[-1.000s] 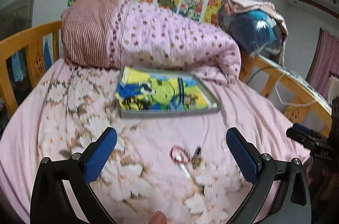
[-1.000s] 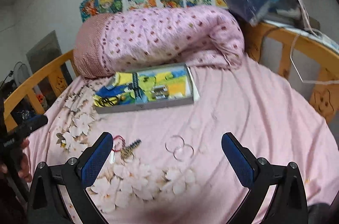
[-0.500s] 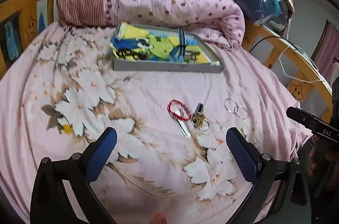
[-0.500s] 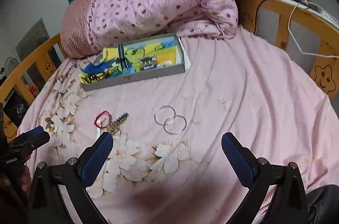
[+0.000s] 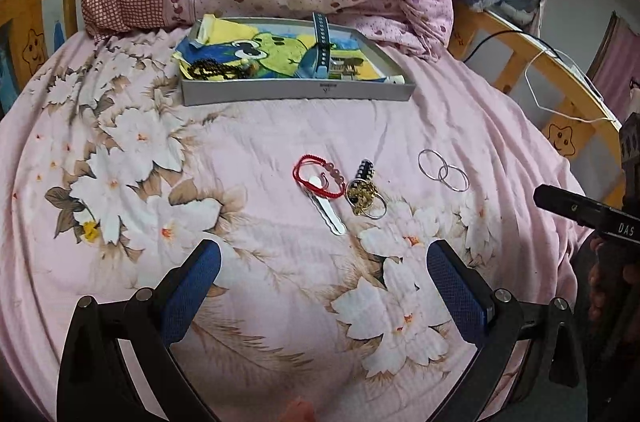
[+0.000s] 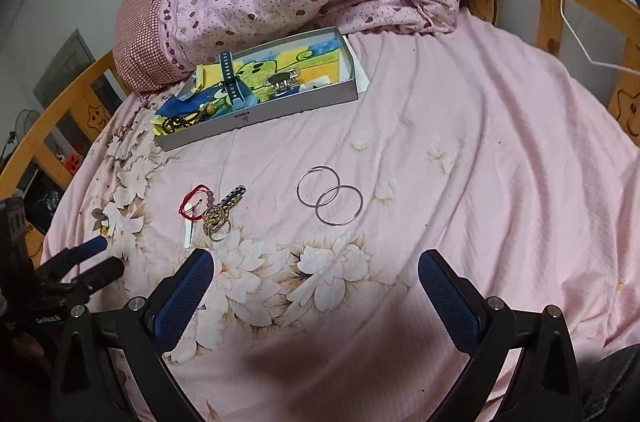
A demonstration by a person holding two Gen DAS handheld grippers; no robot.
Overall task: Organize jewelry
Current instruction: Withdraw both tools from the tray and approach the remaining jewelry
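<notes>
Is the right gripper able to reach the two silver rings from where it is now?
Probably yes. The right gripper is open, and only bare sheet lies between it and the two silver rings.

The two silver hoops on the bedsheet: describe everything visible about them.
The two silver hoops are thin, plain rings of what looks like shiny metal wire, about equal in size. They lie flat on the pink floral bedsheet, overlapping each other at one edge so they form a small lens-shaped gap. They sit apart from the red cord bracelet and the grey tray. Nothing grips them; both grippers' jaws stand open, short of them.
</notes>
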